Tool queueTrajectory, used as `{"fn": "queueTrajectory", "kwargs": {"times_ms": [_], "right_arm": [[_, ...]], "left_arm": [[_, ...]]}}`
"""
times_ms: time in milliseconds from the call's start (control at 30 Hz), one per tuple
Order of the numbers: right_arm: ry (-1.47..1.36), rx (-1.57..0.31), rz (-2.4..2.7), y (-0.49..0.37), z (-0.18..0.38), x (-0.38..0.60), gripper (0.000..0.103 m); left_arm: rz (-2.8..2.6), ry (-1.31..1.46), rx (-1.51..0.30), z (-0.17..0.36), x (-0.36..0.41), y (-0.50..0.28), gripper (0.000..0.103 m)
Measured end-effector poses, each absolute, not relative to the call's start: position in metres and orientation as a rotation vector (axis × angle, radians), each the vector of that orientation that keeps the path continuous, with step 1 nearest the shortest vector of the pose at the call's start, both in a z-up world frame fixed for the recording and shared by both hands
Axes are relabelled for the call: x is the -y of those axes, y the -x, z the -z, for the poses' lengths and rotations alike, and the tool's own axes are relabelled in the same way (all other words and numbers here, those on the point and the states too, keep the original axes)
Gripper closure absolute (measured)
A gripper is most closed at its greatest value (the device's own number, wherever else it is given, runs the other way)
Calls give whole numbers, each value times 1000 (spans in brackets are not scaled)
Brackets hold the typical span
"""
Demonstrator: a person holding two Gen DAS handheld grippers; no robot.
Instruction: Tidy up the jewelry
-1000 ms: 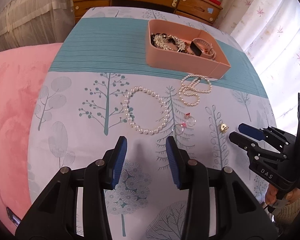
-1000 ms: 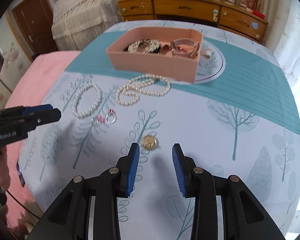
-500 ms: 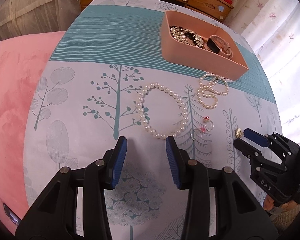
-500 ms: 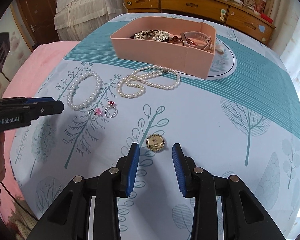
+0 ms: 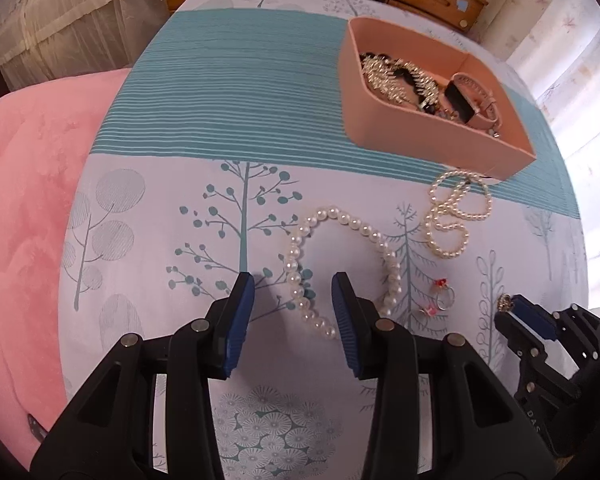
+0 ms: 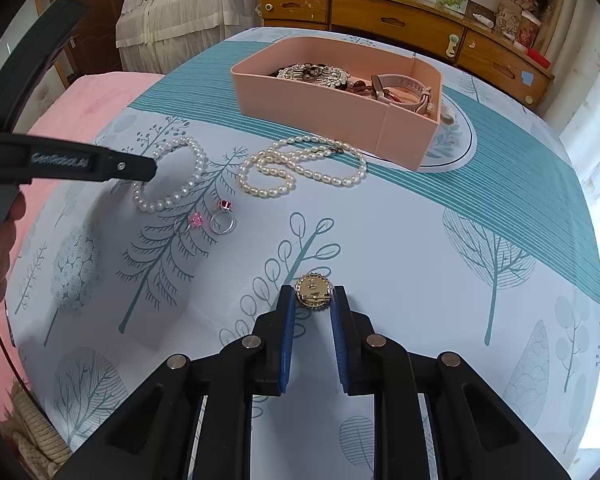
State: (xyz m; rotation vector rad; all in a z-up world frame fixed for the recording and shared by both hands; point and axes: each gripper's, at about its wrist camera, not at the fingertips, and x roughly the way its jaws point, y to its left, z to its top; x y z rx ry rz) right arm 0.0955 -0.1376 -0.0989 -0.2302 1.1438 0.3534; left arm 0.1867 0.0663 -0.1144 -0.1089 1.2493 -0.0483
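Gold brooch [image 6: 313, 292] between closing right gripper [image 6: 312, 300] fingertips, on tablecloth [image 6: 380, 248].

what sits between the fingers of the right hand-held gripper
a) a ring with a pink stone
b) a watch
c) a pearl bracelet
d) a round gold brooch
d: the right wrist view shows the right hand-held gripper with its blue pads against both sides of the round gold brooch on the tablecloth; its jaws have just been closing on it.
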Motion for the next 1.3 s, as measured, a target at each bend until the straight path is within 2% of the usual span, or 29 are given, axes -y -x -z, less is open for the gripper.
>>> {"fn": "queueTrajectory", "kwargs": {"times_ms": [133, 200, 233, 467, 700, 933, 1300], "right_arm": [[222, -1142, -356, -94, 100, 139, 85], [214, -1141, -360, -93, 101, 142, 86], [210, -1141, -362, -93, 101, 143, 86], [214, -1155, -372, -93, 103, 143, 86], [206, -1157, -383, -95, 98, 142, 86], [198, -1105, -395, -99, 67, 131, 86], [174, -987, -391, -127, 2, 128, 86]], "left_arm": [[20, 12, -1268, 115, -55, -193, 75], [51, -22, -1283, 114, -46, -194, 96], [51, -30, -1293, 114, -44, -195, 98], [30, 97, -1284, 112, -49, -192, 98], [59, 158, -1198, 82, -51, -179, 98], [120, 207, -1106, 32, -52, -155, 98], [213, 174, -980, -39, -29, -164, 98]]}}
